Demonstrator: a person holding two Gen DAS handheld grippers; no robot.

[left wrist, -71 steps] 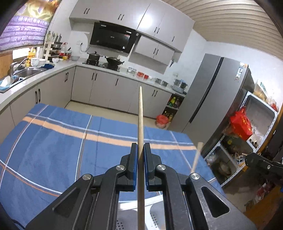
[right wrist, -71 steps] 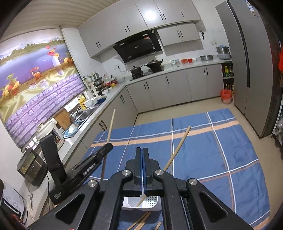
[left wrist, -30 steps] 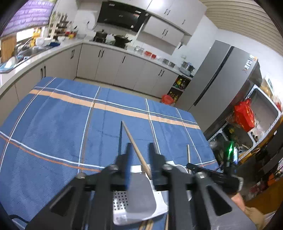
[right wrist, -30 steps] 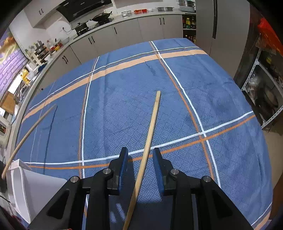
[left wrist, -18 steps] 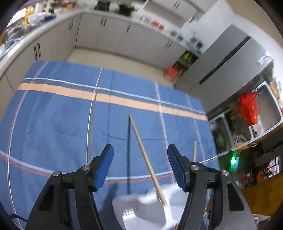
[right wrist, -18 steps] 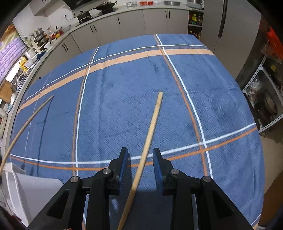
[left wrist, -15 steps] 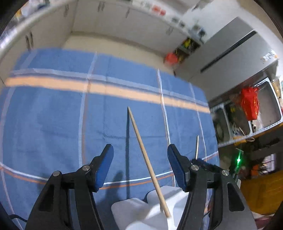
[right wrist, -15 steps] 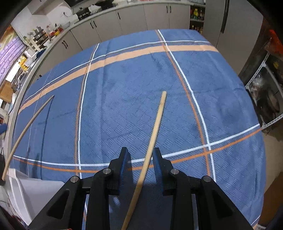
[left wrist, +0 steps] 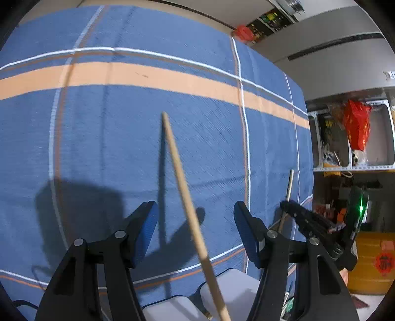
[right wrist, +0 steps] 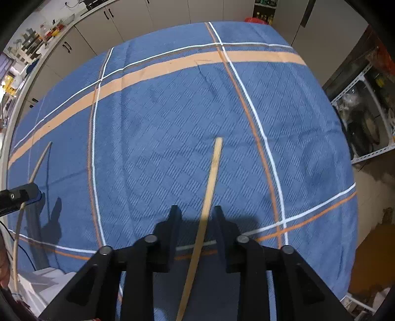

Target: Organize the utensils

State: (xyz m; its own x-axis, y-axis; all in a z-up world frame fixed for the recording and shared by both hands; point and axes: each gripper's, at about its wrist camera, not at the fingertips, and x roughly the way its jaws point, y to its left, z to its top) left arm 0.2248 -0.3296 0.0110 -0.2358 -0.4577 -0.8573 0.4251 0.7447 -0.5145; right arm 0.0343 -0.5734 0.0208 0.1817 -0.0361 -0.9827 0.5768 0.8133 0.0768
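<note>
- The left claw (left wrist: 193, 230) hangs released over the white utensil holder (left wrist: 229, 293), its jaws wide apart.
- One wooden chopstick (left wrist: 184, 190) stands slanted in that holder, rising between the left jaws without touching either pad.
- To the right of the holder, the right claw (right wrist: 195, 219) is closing its jaws; a second wooden chopstick (right wrist: 209, 187) lies between them, with a gap on each side.
- Beyond the holder, the blue checked cloth (right wrist: 172, 118) with its orange band covers the worktop.
- Farthest off, grey cabinets (right wrist: 138, 12) stand behind.
</note>
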